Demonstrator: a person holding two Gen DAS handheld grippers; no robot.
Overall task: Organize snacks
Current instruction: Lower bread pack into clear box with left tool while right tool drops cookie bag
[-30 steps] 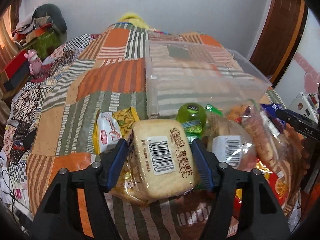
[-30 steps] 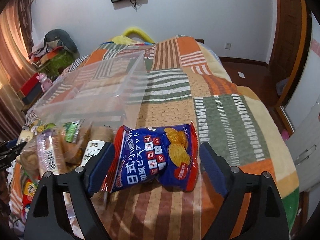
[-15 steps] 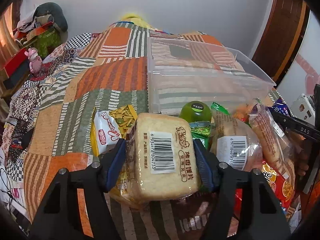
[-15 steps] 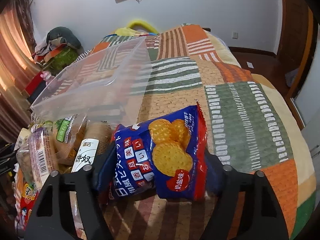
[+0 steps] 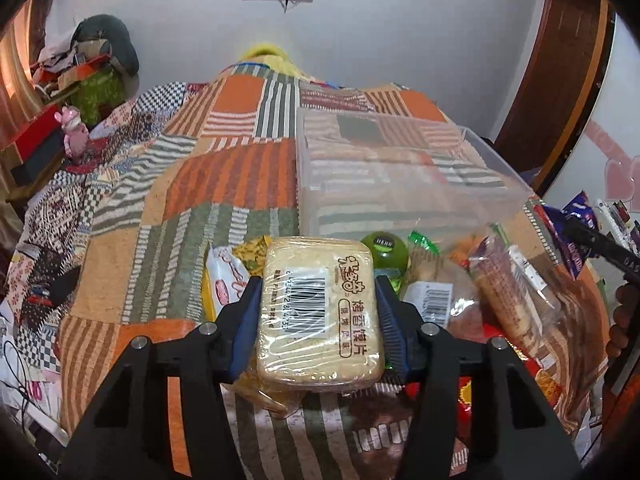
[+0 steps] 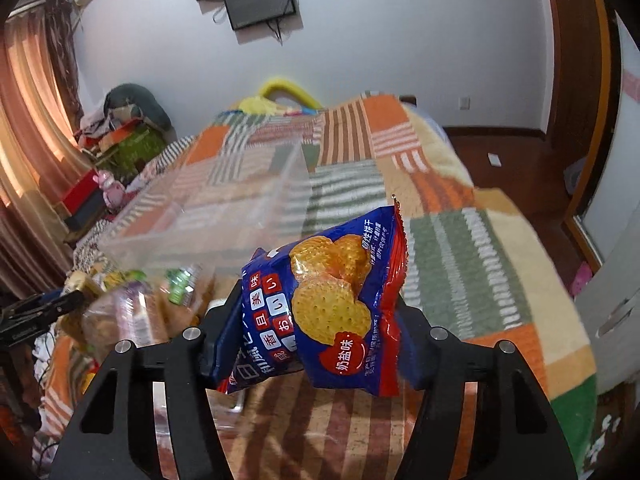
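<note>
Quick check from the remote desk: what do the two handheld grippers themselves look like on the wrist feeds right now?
Both look alike. The left gripper and right gripper each have matte black, angular arms with triangular cut-outs and round silver bolts at the joints. The left one's fingers carry blue ribbed pads. The right one's pads are mostly hidden. No cables, labels or sleeves show on either in its own view.
</note>
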